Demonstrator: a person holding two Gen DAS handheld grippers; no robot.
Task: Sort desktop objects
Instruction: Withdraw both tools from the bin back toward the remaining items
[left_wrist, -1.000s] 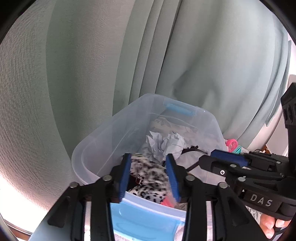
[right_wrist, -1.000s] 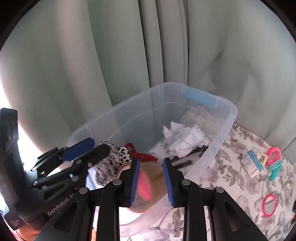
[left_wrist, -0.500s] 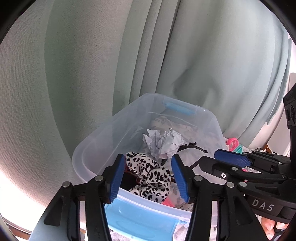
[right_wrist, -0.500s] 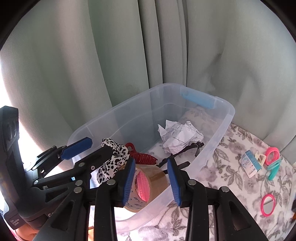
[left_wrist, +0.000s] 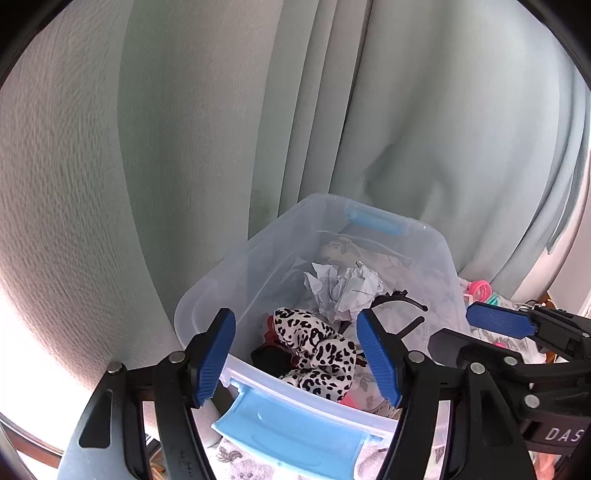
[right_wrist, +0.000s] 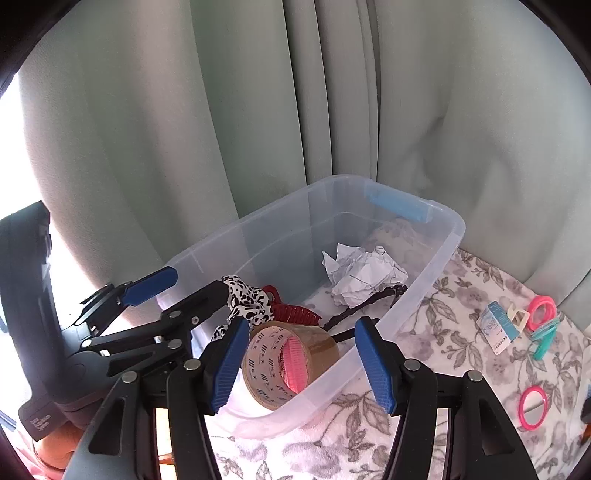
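Two drops: both grippers have just been opening over the clear bin (right_wrist: 448, 236), and what each carried a second ago now lies inside it.
Left gripper (left_wrist: 295, 356): fingers spread apart and released; the leopard-print scrunchie (left_wrist: 317, 350) sits below between them, no longer pinched as it was a second ago.
Right gripper (right_wrist: 299, 360): fingers wide and empty; the tape roll (right_wrist: 286, 363), with a pink comb (right_wrist: 293, 363) through its core, rests free against the bin's near wall.
Also in bin: crumpled paper (right_wrist: 364, 275), red claw clip (right_wrist: 291, 310), black hairband (right_wrist: 365, 302).
Still on the floral counter (right_wrist: 443, 354): two pink mirrors (right_wrist: 532, 404), a teal clip (right_wrist: 546, 338), a small box (right_wrist: 496, 326).
Meaning: two more items sorted; the right-hand pile likely comes next.
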